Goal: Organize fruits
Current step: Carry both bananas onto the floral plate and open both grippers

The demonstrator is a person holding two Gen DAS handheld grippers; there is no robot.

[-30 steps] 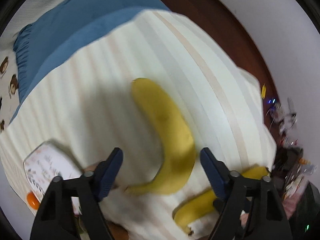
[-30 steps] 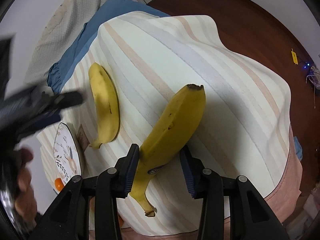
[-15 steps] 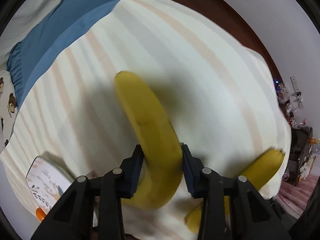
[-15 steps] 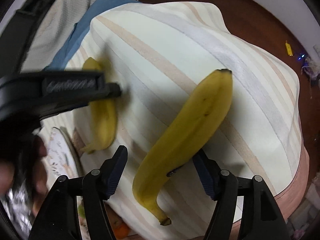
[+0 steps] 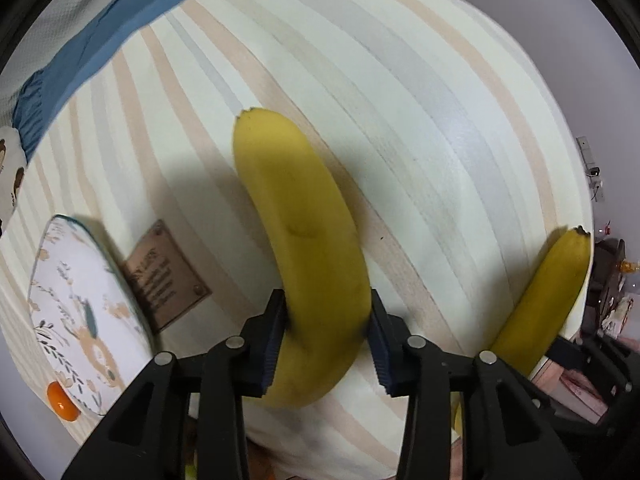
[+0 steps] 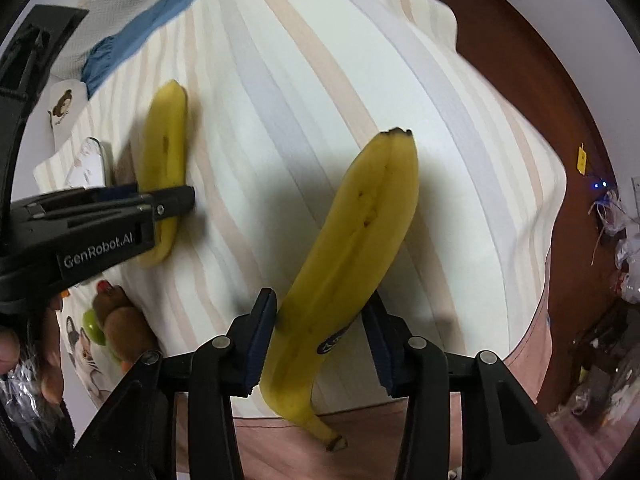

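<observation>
The left gripper (image 5: 326, 338) is clenched on one banana (image 5: 304, 248), the right gripper (image 6: 320, 340) on the other banana (image 6: 352, 260); squeezing harder may bruise them near the plate (image 5: 76, 312).

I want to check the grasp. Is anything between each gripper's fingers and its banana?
Nothing visible is. The left gripper has its pads directly against the left banana, and the right gripper pinches the right banana the same way. Both bananas lie over the striped cloth.
</observation>
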